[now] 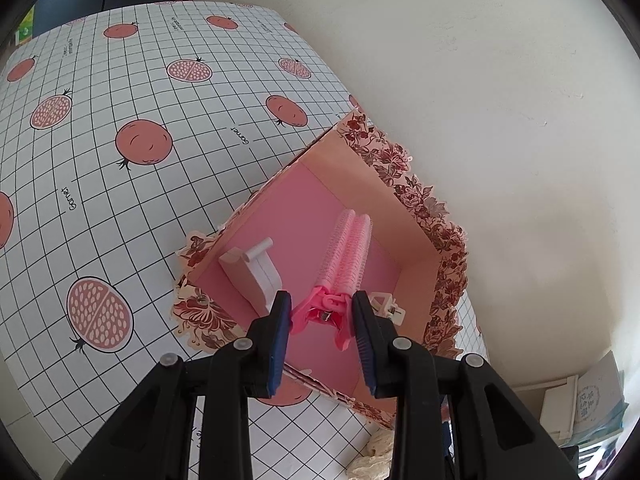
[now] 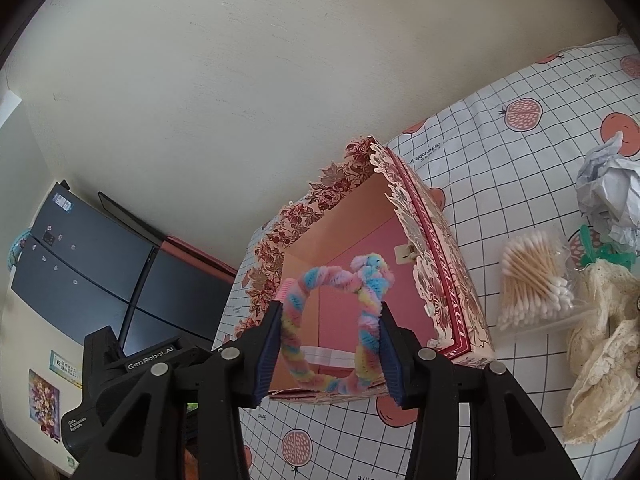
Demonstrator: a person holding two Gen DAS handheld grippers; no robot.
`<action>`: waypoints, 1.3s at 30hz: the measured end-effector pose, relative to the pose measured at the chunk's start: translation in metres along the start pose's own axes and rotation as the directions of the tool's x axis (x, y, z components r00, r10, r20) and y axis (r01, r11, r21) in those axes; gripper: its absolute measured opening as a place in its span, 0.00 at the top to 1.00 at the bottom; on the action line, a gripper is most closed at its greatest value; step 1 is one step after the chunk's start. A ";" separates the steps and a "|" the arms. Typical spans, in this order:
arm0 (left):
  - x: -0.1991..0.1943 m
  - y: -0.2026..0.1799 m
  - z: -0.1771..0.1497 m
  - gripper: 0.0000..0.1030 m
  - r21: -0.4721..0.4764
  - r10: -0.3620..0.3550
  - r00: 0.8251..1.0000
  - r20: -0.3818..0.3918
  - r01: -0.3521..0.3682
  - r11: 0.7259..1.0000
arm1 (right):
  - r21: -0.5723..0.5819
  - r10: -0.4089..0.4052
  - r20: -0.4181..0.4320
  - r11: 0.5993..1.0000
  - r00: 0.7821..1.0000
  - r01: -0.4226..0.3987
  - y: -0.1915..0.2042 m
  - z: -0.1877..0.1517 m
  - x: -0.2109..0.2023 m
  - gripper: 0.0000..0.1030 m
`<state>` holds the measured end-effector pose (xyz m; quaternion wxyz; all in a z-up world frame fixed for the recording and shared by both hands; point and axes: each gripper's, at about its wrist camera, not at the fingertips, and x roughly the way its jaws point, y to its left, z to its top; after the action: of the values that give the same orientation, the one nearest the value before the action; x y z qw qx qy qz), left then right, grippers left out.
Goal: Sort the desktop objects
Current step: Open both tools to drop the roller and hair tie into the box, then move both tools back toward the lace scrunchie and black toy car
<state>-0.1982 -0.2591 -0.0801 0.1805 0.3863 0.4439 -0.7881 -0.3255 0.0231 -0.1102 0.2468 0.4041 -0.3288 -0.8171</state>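
Left wrist view: both grippers over the floral box (image 1: 404,184).
Left gripper (image 1: 322,320) pinched a pink hair clip (image 1: 340,276) inside it; right gripper (image 2: 330,330) pinched a pastel pipe-cleaner ring (image 2: 332,324) above its opening.

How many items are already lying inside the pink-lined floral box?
3 visible: a white plastic hook left, a small white clip right, white tape strip near; others may be hidden.

Fuzzy chenille ring (image 2: 332,320), matt printed-paper box (image 2: 448,264)
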 end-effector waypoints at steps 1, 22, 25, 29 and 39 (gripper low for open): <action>0.001 0.000 0.000 0.69 -0.001 0.001 1.000 -0.001 -0.001 1.000 | 0.002 -0.006 -0.001 1.000 1.000 0.006 -0.001 0.000 0.000 0.51; 0.003 -0.005 -0.003 0.69 0.024 0.026 0.999 -0.026 -0.025 0.999 | 0.003 -0.007 -0.017 1.000 1.000 0.007 -0.002 -0.002 0.003 0.44; 0.001 -0.008 -0.004 0.69 0.036 0.027 0.999 -0.028 -0.026 0.999 | 0.004 -0.005 -0.016 1.000 1.000 0.005 -0.002 -0.002 0.002 0.44; -0.001 -0.010 -0.004 0.68 0.039 0.030 0.999 -0.025 -0.029 0.999 | 0.002 -0.003 -0.013 1.000 1.000 0.003 -0.002 -0.001 -0.001 0.44; -0.006 -0.021 -0.009 0.67 0.067 0.036 0.999 -0.022 -0.034 0.997 | -0.010 -0.023 -0.014 1.000 1.000 0.023 -0.006 0.000 -0.011 0.43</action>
<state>-0.2037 -0.2401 -0.0663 0.1760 0.4091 0.4124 -0.7947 -0.3208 0.0345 -0.1091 0.2415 0.4125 -0.3183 -0.8187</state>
